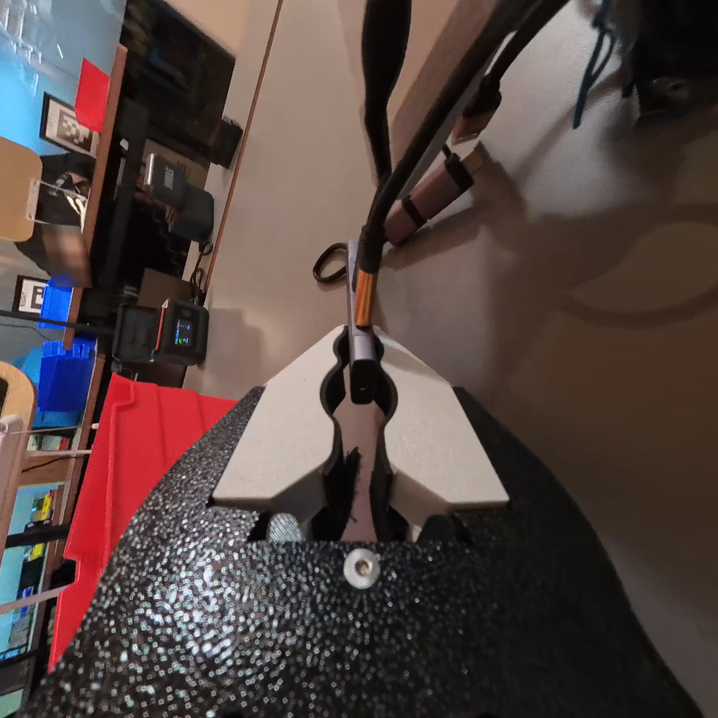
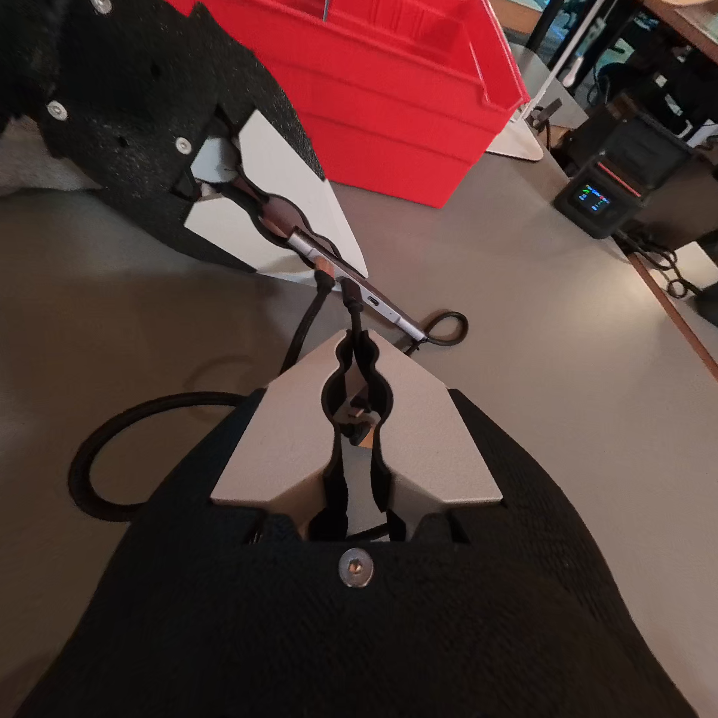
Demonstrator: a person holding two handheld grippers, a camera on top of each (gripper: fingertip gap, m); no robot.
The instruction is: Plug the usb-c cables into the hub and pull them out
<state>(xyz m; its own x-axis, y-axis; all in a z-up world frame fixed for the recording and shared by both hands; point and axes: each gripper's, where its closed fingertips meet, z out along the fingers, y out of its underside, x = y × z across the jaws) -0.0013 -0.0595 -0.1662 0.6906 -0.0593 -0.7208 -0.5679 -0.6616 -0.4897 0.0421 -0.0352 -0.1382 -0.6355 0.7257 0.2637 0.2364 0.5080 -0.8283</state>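
- Fingers of the right gripper (image 2: 358, 342) are pinched nearly together on a thin black usb-c cable (image 2: 354, 322), close behind its plug; that plug (image 2: 348, 289) meets the long edge of the hub (image 2: 373, 297), though whether it is fully seated cannot be told.
- Left gripper (image 2: 311, 248) has its pale fingers (image 2: 283, 171) clamped on one end of the hub, holding the slim grey bar tilted above the grey table (image 2: 505, 349); its own wrist view shows the hub (image 1: 359, 349) edge-on between the tips (image 1: 359, 342).
- A second, thicker braided cable (image 2: 307, 330) with a copper-coloured plug (image 1: 364, 297) sits in the hub beside the first and trails off in a loop (image 2: 116, 458) across the table.
- A free port (image 2: 373, 300) shows on the hub's edge just past the thin cable's plug.
- The hub's own short lead (image 2: 447, 330) curls on the table at its far end.
- More loose connectors (image 1: 435, 194) lie on the table beyond the hub in the left wrist view.
- Farther back stand a red bin (image 2: 388, 116) and a small black device with a lit screen (image 2: 592, 202).
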